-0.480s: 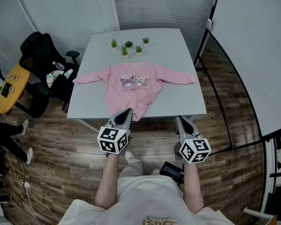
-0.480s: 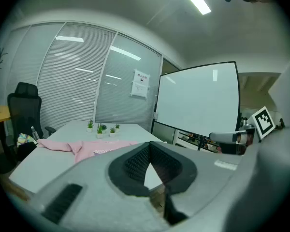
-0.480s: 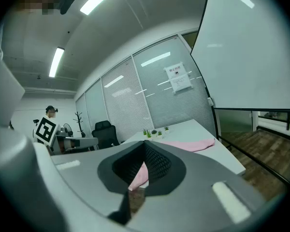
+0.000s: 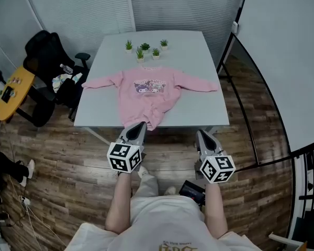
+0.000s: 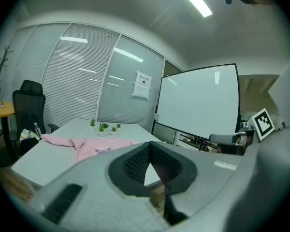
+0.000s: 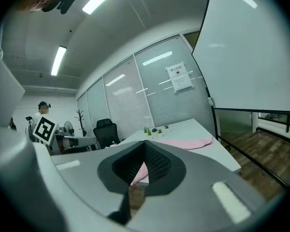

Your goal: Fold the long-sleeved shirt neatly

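A pink long-sleeved shirt (image 4: pixel 149 90) with a cartoon print lies spread on the grey table (image 4: pixel 199 109), sleeves out to both sides, its hem bunched and hanging over the near edge. My left gripper (image 4: pixel 138 125) is shut and empty, held in front of the table just below that hem. My right gripper (image 4: pixel 203 135) is shut too, empty, in front of the table's near right part. In the left gripper view the shirt (image 5: pixel 94 148) lies ahead on the table; in the right gripper view its sleeve (image 6: pixel 183 143) shows beyond the jaws.
Several small potted plants (image 4: pixel 145 49) stand at the table's far side. A black office chair (image 4: pixel 44 61) and a round yellow table (image 4: pixel 10 93) are at the left. A whiteboard (image 4: pixel 282 51) stands at the right. The floor is wood.
The view has shifted slightly; both grippers stay in front of the table, shut. The shirt has not moved.
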Action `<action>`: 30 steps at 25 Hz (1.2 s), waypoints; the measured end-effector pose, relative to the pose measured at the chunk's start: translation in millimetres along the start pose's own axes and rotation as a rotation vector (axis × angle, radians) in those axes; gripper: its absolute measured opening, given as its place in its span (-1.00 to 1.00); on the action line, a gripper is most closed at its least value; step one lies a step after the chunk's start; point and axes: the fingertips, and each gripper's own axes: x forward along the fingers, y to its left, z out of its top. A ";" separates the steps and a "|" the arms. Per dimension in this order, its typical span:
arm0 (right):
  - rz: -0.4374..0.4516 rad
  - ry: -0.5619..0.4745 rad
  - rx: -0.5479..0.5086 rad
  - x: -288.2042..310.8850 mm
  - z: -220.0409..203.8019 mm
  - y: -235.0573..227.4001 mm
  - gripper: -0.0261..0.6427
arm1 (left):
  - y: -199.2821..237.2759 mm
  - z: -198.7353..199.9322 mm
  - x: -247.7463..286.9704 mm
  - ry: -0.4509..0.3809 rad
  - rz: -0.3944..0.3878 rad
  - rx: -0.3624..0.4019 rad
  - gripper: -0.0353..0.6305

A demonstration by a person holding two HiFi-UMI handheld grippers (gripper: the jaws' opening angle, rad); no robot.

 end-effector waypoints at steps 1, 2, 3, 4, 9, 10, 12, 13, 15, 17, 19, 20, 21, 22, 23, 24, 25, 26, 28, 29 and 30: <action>-0.013 -0.017 0.011 -1.9 0.9 -2.6 -0.89 | -0.3 -0.3 -0.8 -0.008 0.004 0.005 -0.87; -0.029 -0.035 0.032 -4.0 1.4 -6.3 -0.89 | -0.9 -1.2 -1.0 -0.015 0.009 0.016 -0.87; -0.036 -0.043 0.060 -5.4 0.3 -9.6 -0.89 | -2.3 -3.2 0.0 -0.013 0.011 0.032 -0.67; -0.032 -0.035 0.087 -5.4 -2.4 -11.4 -0.62 | -4.4 -6.0 1.6 0.000 0.008 0.045 -0.18; -0.011 0.008 0.129 -7.1 -8.5 -11.3 -0.11 | -13.2 -5.6 2.6 0.029 -0.002 0.054 0.14; -0.007 0.009 0.130 -9.0 -8.2 -10.5 -0.11 | -15.1 -4.3 2.5 0.029 0.000 0.065 0.15; -0.008 0.009 0.132 -13.5 -8.2 -11.9 -0.11 | -20.5 -2.4 3.5 0.025 0.000 0.087 0.15; -0.013 0.009 0.134 -15.5 -8.6 -14.7 -0.11 | -23.9 -2.0 4.9 0.024 -0.005 0.094 0.15; -0.028 0.007 0.140 -18.5 -10.0 -22.3 -0.13 | -29.6 -2.6 9.8 0.025 -0.019 0.098 0.15; -0.042 0.007 0.148 -20.1 -11.7 -29.8 -0.13 | -32.6 -5.0 16.4 0.034 -0.031 0.095 0.15; -0.056 0.007 0.155 -18.3 -12.0 -38.6 -0.14 | -33.6 -7.0 25.7 0.046 -0.040 0.094 0.15; -0.063 0.006 0.158 -16.0 -11.4 -44.2 -0.15 | -33.8 -7.1 31.9 0.052 -0.044 0.096 0.15; -0.071 0.006 0.162 -13.1 -10.8 -50.1 -0.15 | -34.0 -6.8 38.7 0.056 -0.049 0.099 0.15; -0.079 0.007 0.165 -10.0 -10.4 -56.0 -0.15 | -33.9 -6.0 45.6 0.057 -0.054 0.101 0.15; -0.086 0.008 0.167 -6.3 -10.4 -61.8 -0.16 | -33.5 -4.5 52.7 0.054 -0.059 0.102 0.15; -0.092 0.011 0.170 -2.0 -10.8 -67.6 -0.17 | -32.6 -2.4 60.5 0.045 -0.065 0.100 0.14; -0.098 0.014 0.173 3.2 -11.5 -73.9 -0.17 | -31.4 -0.2 69.4 0.037 -0.071 0.094 0.14; -0.105 0.017 0.176 9.4 -12.4 -80.8 -0.17 | -29.9 1.4 79.9 0.033 -0.080 0.088 0.13; -0.119 0.026 0.184 24.9 -13.5 -96.2 -0.18 | -25.7 2.5 105.7 0.042 -0.097 0.083 0.13; -0.127 0.030 0.187 33.8 -13.4 -104.5 -0.18 | -23.1 2.8 120.4 0.051 -0.105 0.083 0.13; -0.135 0.036 0.190 43.6 -12.6 -113.1 -0.18 | -19.9 3.2 135.9 0.060 -0.112 0.084 0.13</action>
